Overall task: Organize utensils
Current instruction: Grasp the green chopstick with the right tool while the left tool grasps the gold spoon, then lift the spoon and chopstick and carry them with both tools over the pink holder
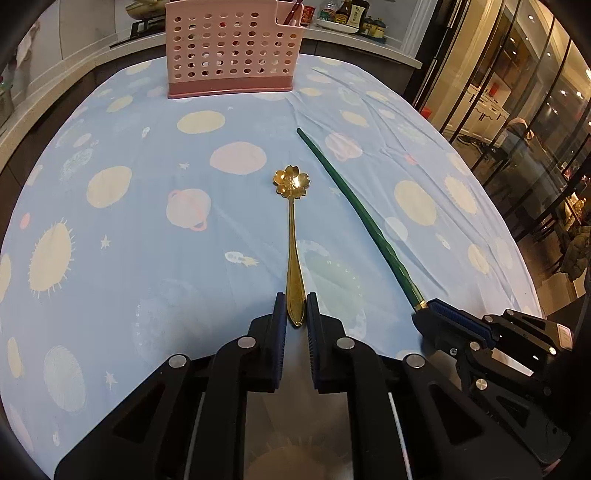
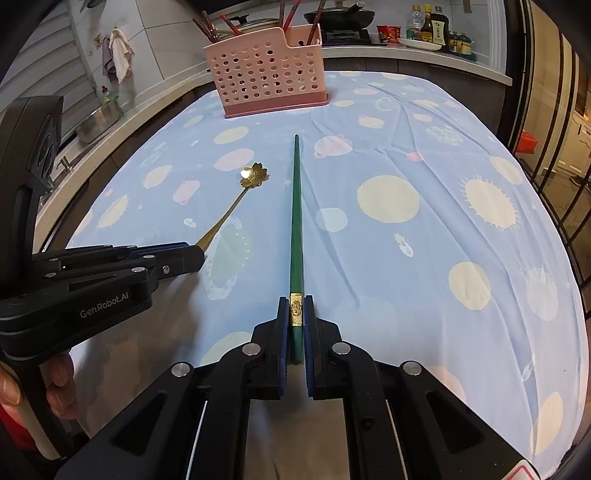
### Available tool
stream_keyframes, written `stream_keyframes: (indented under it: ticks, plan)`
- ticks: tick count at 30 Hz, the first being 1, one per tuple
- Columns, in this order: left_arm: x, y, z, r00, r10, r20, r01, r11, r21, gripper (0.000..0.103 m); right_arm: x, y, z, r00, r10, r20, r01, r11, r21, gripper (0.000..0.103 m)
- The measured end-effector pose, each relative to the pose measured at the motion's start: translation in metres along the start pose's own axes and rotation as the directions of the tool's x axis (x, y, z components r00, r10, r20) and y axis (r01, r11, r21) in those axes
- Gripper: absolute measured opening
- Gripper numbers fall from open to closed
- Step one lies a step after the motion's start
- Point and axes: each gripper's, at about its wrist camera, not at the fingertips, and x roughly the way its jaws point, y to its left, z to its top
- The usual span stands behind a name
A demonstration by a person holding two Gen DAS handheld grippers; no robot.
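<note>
Your gold spoon lies flat on the blue patterned cloth, flower-shaped bowl pointing toward the pink basket, and your left gripper is pinched on the broad tail of its handle. It looks thin, stiff and light, but polished metal is slippery, and held at the very end the bowl may droop or swing (a grip a little further up the handle would likely steady it).

Just beside it, the green chopstick also lies on the cloth, tip toward the basket, and your right gripper is clamped on its thick end at the gold band. It is long, rigid and very light; gripped so far back, the tip will sweep widely with any wrist turn, so aim it carefully at a compartment.

The right wrist view shows what the left one mostly crops: the basket's top, with reddish chopsticks standing in it, and your hand on the left tool. The left wrist view shows the spoon's handle squarely between the pads, which from the right is hidden behind the gripper's side.
</note>
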Motion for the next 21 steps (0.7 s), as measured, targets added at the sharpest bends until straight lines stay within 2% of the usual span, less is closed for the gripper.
stream_keyframes:
  ticks: [9,21]
  plan:
    - [-0.026,0.001,-0.004,0.999,-0.007,0.037,0.008,1.000,-0.003,0.010,-0.014,0.003,0.002,1.000,0.010,0.030,-0.010,1.000,0.005,0.007]
    - [-0.064,0.006,0.018,0.989,0.013,0.144,-0.012,1.000,-0.007,0.008,-0.037,0.005,0.018,0.994,0.069,0.081,-0.071,0.997,0.023,0.007]
